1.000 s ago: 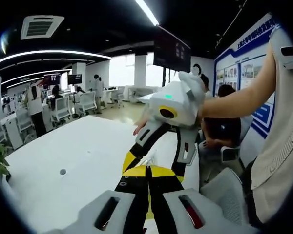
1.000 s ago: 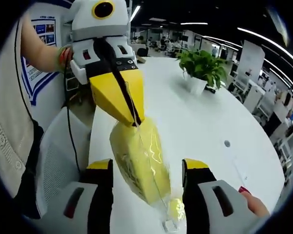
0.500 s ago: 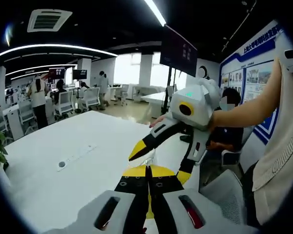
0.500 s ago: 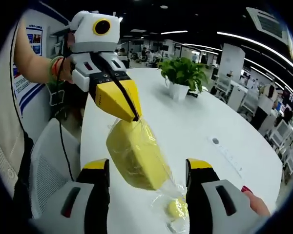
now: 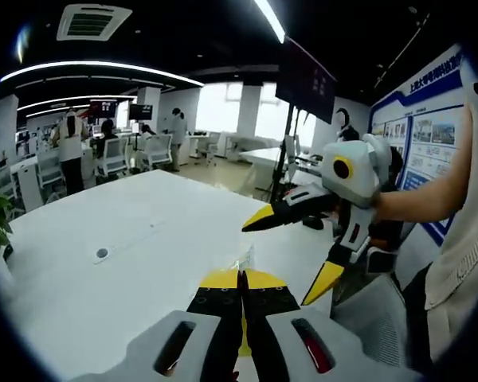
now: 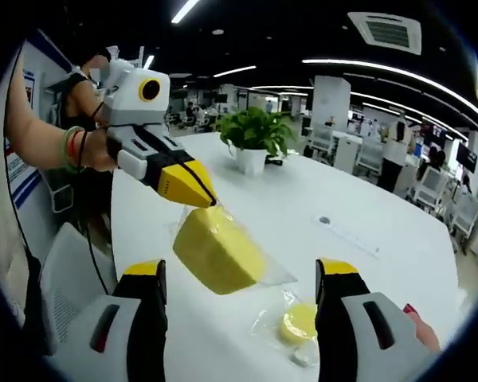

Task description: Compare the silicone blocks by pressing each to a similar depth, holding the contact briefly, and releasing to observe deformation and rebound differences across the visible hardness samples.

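Right gripper view: bagged yellow block [image 6: 217, 253] hung mid-frame from the left tool [image 6: 197, 189].

The left tool, entering from upper left, was clamped on the top edge of the clear bag [image 6: 279, 274], so the block dangled above the white counter [image 6: 334, 207] between the right tool [image 6: 240, 278] jaws, which stood wide apart and touched nothing. A smaller round yellow sample [image 6: 299, 322] lay in its own wrapper on the counter at lower centre. In the left gripper view the left tool's jaws met at lower centre. Risk, as judged: pressing a block that hangs by film alone could swing it aside or slip the bag, making depths incomparable.
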